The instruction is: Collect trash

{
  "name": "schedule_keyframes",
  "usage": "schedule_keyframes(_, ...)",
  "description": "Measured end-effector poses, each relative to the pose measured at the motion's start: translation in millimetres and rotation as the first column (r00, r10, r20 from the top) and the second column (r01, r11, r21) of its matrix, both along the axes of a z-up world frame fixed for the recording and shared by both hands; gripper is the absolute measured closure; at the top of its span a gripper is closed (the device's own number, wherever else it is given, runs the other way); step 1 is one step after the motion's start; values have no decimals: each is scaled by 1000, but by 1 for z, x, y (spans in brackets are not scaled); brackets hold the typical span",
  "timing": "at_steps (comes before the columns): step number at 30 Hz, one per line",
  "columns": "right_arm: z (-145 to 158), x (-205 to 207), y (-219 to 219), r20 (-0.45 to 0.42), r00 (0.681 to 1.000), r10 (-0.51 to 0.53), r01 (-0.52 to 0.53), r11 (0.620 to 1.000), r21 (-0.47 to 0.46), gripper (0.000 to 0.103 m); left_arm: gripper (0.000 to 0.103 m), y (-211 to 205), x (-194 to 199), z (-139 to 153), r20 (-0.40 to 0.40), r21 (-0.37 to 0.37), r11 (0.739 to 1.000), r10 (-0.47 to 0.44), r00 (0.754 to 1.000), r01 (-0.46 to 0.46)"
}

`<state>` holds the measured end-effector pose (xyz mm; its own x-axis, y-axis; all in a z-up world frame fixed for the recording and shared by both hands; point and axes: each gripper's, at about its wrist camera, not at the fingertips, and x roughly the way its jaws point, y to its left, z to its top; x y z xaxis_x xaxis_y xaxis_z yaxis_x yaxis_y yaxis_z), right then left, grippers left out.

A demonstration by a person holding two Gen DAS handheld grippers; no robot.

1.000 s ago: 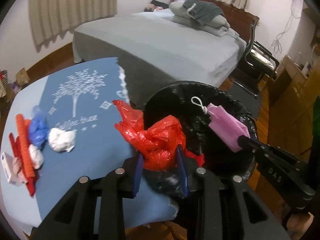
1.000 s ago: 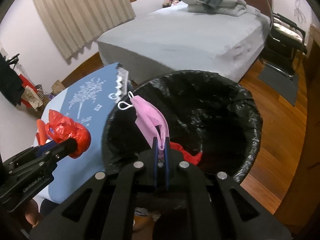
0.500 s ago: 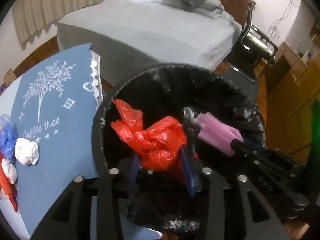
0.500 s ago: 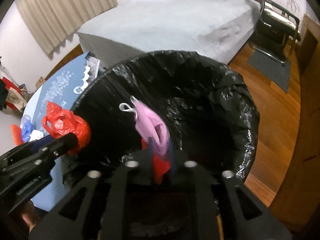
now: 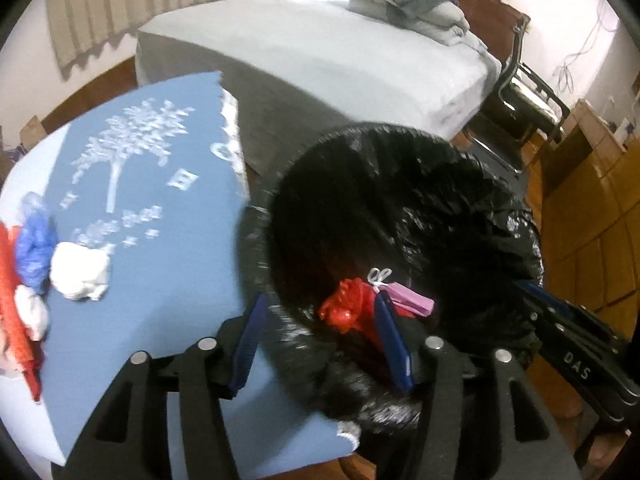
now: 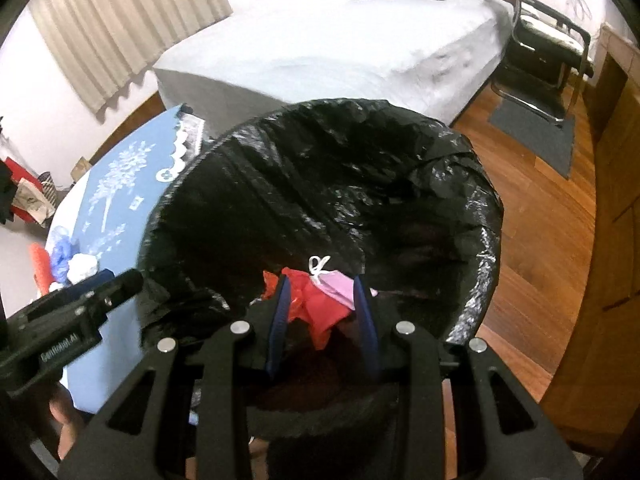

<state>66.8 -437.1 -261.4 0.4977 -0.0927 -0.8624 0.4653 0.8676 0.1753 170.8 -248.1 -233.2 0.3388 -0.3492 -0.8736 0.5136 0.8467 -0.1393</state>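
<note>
A bin with a black liner [image 5: 400, 136] [image 6: 480, 200] stands beside the blue-clothed table [image 5: 160, 240]. Down inside it are a crumpled red plastic bag [image 5: 346, 304] [image 6: 316, 312] and a pink face mask [image 5: 412, 302] [image 6: 338, 284] with a white ear loop. My left gripper [image 5: 320, 342] hangs over the bin's near rim with its jaws opening and nothing gripped; the red bag shows far below them. My right gripper [image 6: 322, 320] is open over the bin mouth, its pads apart from the mask and bag beneath. Each gripper shows at the edge of the other's view.
On the table's left end lie a white paper wad [image 5: 80, 272], a blue plastic bag [image 5: 34, 236], and red-orange scraps [image 5: 12, 292]. Behind the bin is a grey bed [image 5: 320, 60]. A chair [image 6: 552, 44], a floor mat [image 6: 536, 136] and wooden cabinets [image 5: 592, 200] are to the right.
Both grippers have opened and sunk toward the bin. The red bag left the left jaws and the pink mask left the right jaws; both now sit low inside the bin.
</note>
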Motion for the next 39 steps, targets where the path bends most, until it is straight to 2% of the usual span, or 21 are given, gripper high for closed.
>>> schedule_keyframes(3,8,-1,14,12,1000,24,-24,1000,4,69,31,29,-1,12,40,6,999,52,998,-52)
schedule_keyframes(10,11,6,71,20,992,121,-121,993,15,67,31,106,-8,10,67,57,985,160,985,-163)
schedule_keyframes(15,16,18,123,39,975,217,-218,976,21,67,31,170,-12,5,77,87,962,251,965,-257)
schedule_keyframes(22,22,38,192,60,942,330,-332,943,17,67,31,270,-14,2,98,101,903,408,908,-417)
schedule_keyframes(27,24,52,229,64,919,389,-390,921,12,67,31,323,-13,1,107,92,859,493,863,-503)
schedule_keyframes(34,29,73,281,83,878,472,-473,881,-4,67,31,361,-6,3,106,70,827,550,828,-558)
schedule_keyframes(39,26,84,305,77,859,507,-507,862,-13,67,31,372,5,4,105,56,820,563,820,-570)
